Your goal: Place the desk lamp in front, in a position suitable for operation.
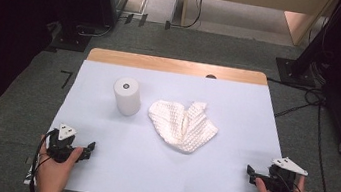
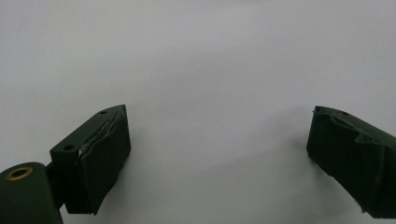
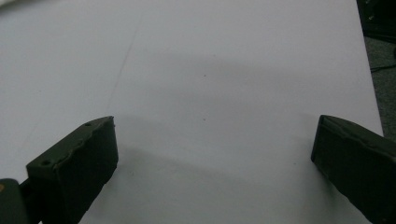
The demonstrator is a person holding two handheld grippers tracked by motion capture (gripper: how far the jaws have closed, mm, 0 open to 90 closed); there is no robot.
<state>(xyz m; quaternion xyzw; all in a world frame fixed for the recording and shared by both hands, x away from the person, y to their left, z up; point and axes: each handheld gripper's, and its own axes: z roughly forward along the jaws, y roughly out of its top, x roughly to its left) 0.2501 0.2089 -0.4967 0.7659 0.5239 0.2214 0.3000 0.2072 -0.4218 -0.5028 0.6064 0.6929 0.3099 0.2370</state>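
Note:
A crumpled white waffle-weave cloth lies near the middle of the white table. A white paper roll stands upright just left of it. My left gripper rests at the table's front left corner, held by a hand, jaws wide apart over bare tabletop. My left gripper has nothing between its fingers. My right gripper sits at the front right edge, also in a hand. My right gripper stands open over bare white surface. Both grippers are well short of the cloth and roll.
A wooden strip runs along the table's far edge. Grey carpet surrounds the table, with cables on the floor at the right and dark equipment stands at the back left.

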